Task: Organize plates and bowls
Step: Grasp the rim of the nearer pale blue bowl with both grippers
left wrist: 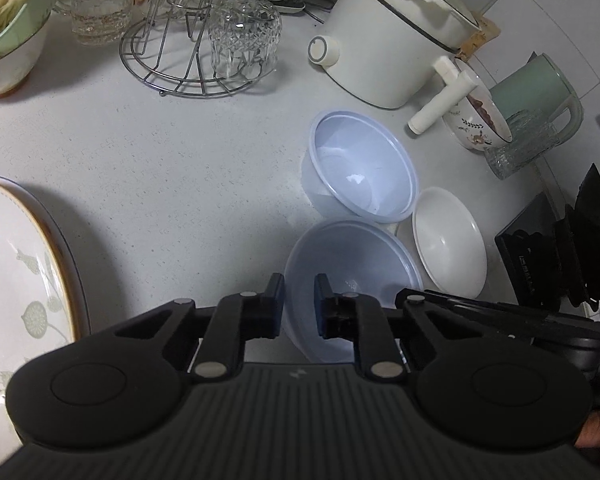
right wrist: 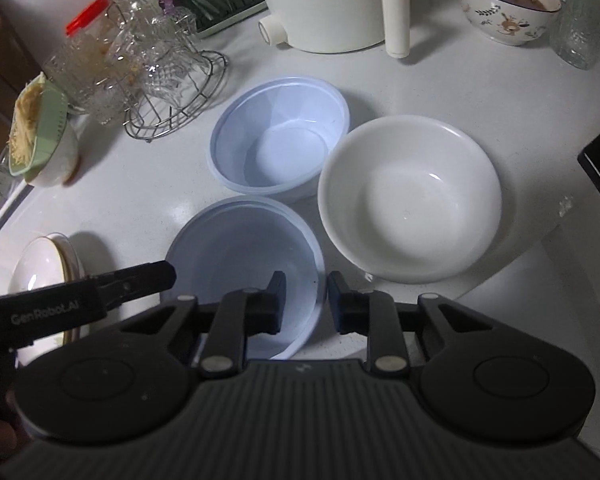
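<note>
Three empty bowls stand close together on the white counter (left wrist: 160, 184). The near pale blue bowl (left wrist: 352, 264) (right wrist: 240, 248) has my left gripper (left wrist: 300, 306) shut on its left rim. My right gripper (right wrist: 306, 300) straddles that bowl's right rim, with a gap still showing between the inner pad and the rim. A second pale blue bowl (left wrist: 360, 164) (right wrist: 276, 140) sits just behind it. A white bowl (left wrist: 448, 240) (right wrist: 408, 196) is to the right. A stack of gold-rimmed plates (left wrist: 16, 264) (right wrist: 44, 256) lies at the far left.
Behind the bowls are a wire rack of glasses (left wrist: 192, 60) (right wrist: 172, 92), a white electric pot (left wrist: 388, 40) (right wrist: 324, 0), a patterned bowl of food (left wrist: 476, 120) (right wrist: 504, 4) and a green kettle (left wrist: 540, 92). A green bowl of shreds (right wrist: 40, 132) stands far left.
</note>
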The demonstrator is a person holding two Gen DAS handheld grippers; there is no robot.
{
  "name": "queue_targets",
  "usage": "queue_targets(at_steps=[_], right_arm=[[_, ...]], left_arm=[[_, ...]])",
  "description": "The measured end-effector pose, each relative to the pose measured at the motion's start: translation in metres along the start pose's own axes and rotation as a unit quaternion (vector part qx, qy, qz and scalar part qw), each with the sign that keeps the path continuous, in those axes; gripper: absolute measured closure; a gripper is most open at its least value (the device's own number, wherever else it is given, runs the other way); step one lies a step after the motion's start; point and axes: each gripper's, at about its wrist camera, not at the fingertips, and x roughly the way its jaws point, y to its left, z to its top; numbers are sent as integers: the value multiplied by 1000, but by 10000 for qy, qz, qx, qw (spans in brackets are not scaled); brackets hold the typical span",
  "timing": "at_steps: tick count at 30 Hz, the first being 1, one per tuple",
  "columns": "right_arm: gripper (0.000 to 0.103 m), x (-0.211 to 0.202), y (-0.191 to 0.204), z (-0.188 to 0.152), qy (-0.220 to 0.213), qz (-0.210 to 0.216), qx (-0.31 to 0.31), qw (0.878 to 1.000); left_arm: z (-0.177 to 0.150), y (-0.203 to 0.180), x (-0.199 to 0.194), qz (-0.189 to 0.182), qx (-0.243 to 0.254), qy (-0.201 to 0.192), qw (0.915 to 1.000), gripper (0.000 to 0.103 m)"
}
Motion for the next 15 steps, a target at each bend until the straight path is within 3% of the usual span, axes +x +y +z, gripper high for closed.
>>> queue_targets(at_steps=[8,15], right_arm=[[78,-5,11,8,50,260,-9,9996],[78,-1,34,20,112,494,-426,9978]], left_arm=[[8,9,-24,150,-174,-62,9997,84],[4,31,-40,395,-540,-129,9977,84]])
